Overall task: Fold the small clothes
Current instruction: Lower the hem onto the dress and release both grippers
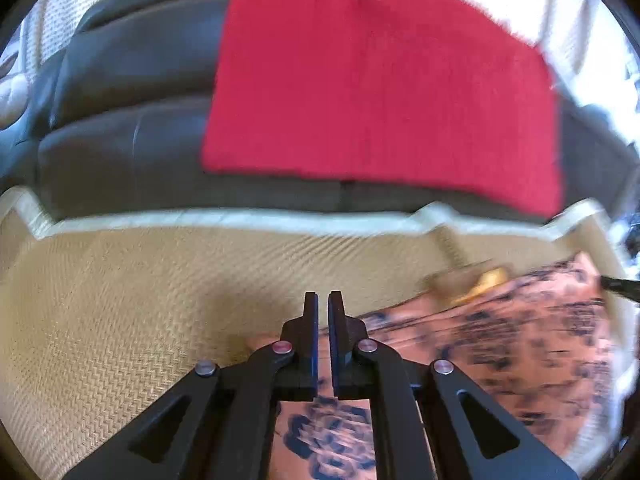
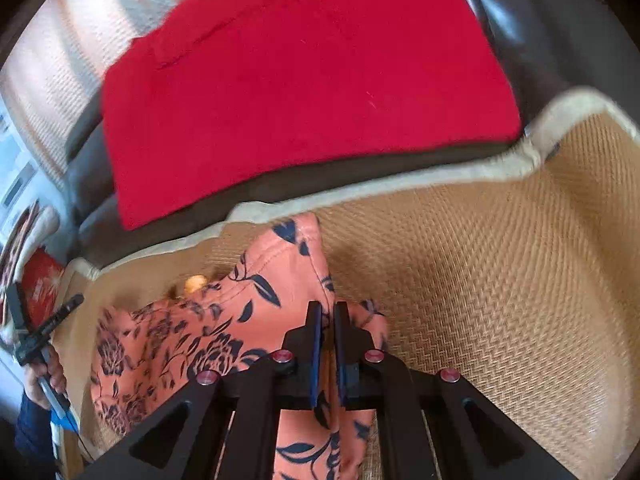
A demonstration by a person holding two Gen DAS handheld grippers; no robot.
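An orange garment with a dark blue flower print (image 2: 224, 332) lies on a woven beige mat (image 2: 500, 280). It also shows in the left wrist view (image 1: 512, 332), blurred by motion. My right gripper (image 2: 328, 312) is shut on a raised fold of the garment, with cloth between its jaws. My left gripper (image 1: 323, 300) has its jaws nearly together over the garment's edge; cloth shows below them, and I cannot tell if any is pinched. The left gripper also shows at the left edge of the right wrist view (image 2: 48, 328).
A red cloth (image 1: 380, 88) lies over a dark leather sofa (image 1: 120, 100) behind the mat; both also show in the right wrist view, the cloth (image 2: 304, 92) and the sofa (image 2: 532, 40). The mat's pale border (image 1: 240, 220) runs along the sofa front. A small yellow object (image 1: 486, 280) lies by the garment.
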